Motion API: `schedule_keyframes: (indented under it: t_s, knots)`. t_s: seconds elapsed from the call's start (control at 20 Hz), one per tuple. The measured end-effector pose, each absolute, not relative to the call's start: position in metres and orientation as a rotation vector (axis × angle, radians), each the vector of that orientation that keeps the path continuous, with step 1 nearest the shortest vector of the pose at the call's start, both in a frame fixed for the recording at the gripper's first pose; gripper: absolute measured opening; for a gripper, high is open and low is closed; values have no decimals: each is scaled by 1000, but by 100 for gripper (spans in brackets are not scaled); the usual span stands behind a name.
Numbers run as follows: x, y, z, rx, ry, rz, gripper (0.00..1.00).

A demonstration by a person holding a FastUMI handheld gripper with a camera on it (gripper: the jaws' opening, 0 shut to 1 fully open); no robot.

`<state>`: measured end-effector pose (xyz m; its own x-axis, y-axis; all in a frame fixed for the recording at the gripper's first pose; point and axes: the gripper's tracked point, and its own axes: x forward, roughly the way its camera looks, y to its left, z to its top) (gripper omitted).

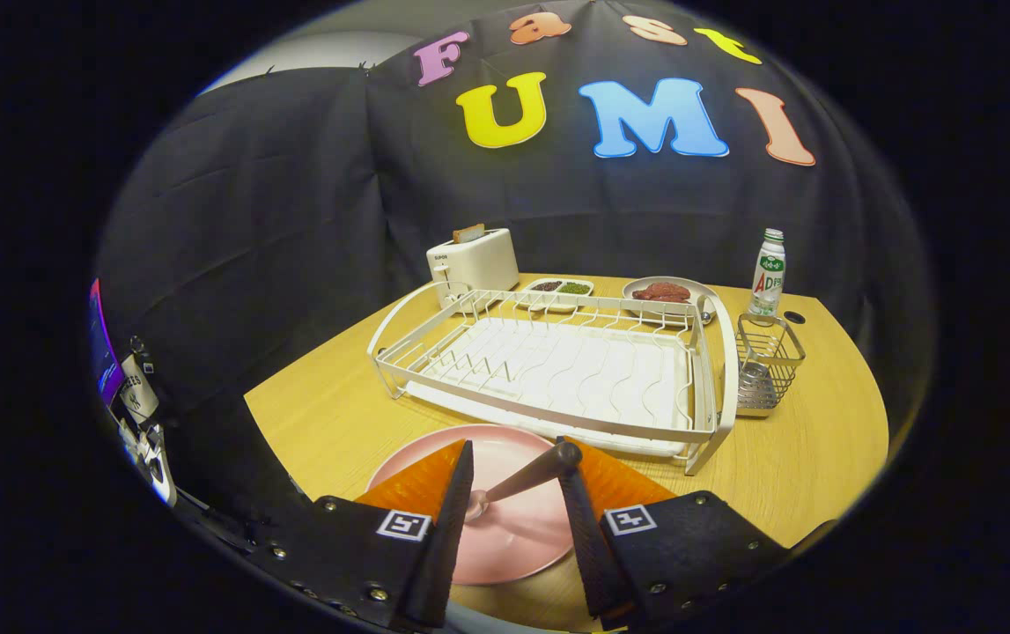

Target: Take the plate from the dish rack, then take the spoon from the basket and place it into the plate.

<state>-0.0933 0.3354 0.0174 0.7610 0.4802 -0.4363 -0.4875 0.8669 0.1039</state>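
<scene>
Two fingers of the gripper sit low over the pink plate, spread apart w/ a gap between them. The spoon lies in that gap: metal bowl end down on the plate near the left finger, dark handle slanting up to the right, its rounded tip touching or just beside the right finger's inner tip. Can't tell if either pad presses on it; the left finger looks clear of the handle, so fingers read as parted, not pinching.

Plate rests on the wooden table, just in front of the white dish rack, whose wire frame & drain tray hold no dishes. Wire basket hangs at the rack's right end; something metallic at its bottom, too small to tell what.

Beyond the rack: white toaster w/ a slice poking up, a small divided dish w/ dark & green bits, a plate of reddish food, and a green-white bottle near the basket.
</scene>
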Motion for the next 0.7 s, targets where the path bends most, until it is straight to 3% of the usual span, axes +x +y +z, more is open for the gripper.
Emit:
schedule_keyframes:
  t_s: [0.15, 0.25, 0.35, 0.5, 0.7]
  knots:
    - [-94, 340, 14, -38, 466, 536, 58]
    - [-94, 344, 13, -50, 463, 543, 71]
    - [-94, 345, 12, -58, 461, 548, 75]
    - [-92, 343, 16, -59, 453, 544, 93]
    - [-84, 338, 30, -57, 416, 527, 96]
